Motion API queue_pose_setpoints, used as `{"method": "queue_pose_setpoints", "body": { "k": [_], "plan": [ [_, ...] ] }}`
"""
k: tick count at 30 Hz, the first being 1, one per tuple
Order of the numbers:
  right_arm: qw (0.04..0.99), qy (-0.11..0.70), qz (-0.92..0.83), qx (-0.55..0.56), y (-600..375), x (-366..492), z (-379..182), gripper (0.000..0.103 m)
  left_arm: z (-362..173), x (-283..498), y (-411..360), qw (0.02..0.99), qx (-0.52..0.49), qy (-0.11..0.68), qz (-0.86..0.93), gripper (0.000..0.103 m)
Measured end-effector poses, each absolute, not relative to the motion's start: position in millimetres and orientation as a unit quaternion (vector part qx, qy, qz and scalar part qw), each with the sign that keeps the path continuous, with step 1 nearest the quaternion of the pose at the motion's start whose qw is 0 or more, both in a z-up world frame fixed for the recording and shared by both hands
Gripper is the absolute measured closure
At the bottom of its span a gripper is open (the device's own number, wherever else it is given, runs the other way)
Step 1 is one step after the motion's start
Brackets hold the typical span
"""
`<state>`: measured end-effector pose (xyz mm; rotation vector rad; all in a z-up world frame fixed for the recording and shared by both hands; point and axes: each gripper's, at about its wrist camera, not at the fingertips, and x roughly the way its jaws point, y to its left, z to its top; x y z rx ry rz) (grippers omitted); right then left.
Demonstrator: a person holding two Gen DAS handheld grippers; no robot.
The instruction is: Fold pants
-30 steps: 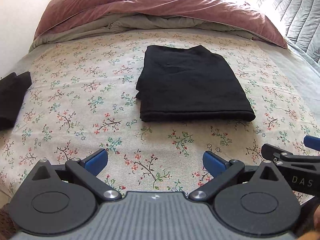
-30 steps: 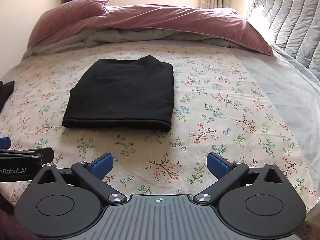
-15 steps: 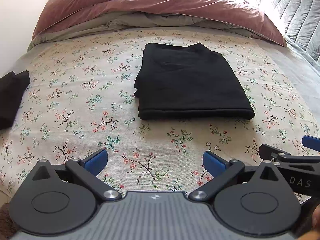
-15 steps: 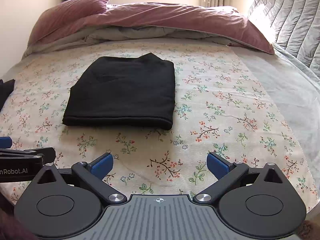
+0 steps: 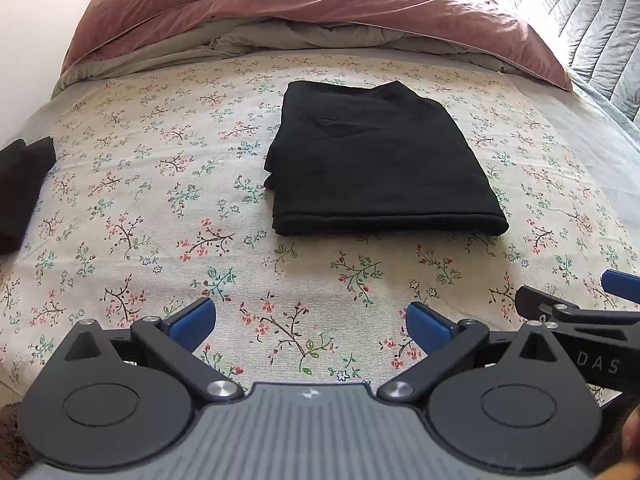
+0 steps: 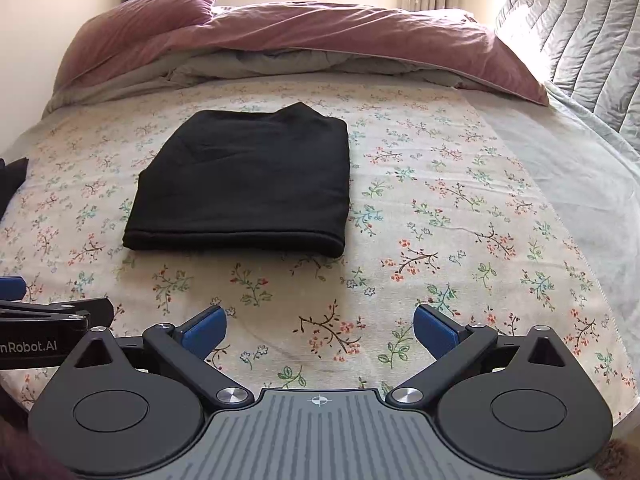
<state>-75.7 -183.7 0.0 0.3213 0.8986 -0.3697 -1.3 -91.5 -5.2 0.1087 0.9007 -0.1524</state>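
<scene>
The black pants [image 5: 376, 164] lie folded into a flat rectangle on the floral sheet [image 5: 168, 208] in the middle of the bed; they also show in the right wrist view [image 6: 248, 184]. My left gripper [image 5: 310, 322] is open and empty, hovering near the bed's front edge, well short of the pants. My right gripper [image 6: 320, 326] is open and empty, also near the front edge, to the right of the left one. Part of the right gripper shows at the right of the left wrist view [image 5: 580, 312].
A second black garment [image 5: 20, 192] lies at the bed's left edge. A bunched pink duvet [image 6: 320, 36] and pillow [image 6: 152, 16] lie along the far side. A grey quilted cover [image 6: 580, 40] is at the right.
Both grippers have drawn slightly back and tilted; the pants sit a little farther away in both views. The pants have not moved.
</scene>
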Motion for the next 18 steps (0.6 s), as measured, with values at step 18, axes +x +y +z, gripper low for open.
{"method": "queue_pose_setpoints", "body": {
  "k": [18],
  "plan": [
    [0.869, 0.44, -0.167, 0.153, -183.1, -69.0, -5.3, 0.002, -9.8, 5.0, -89.2, 0.891, 0.047, 0.445, -0.074, 0.0]
  ]
}}
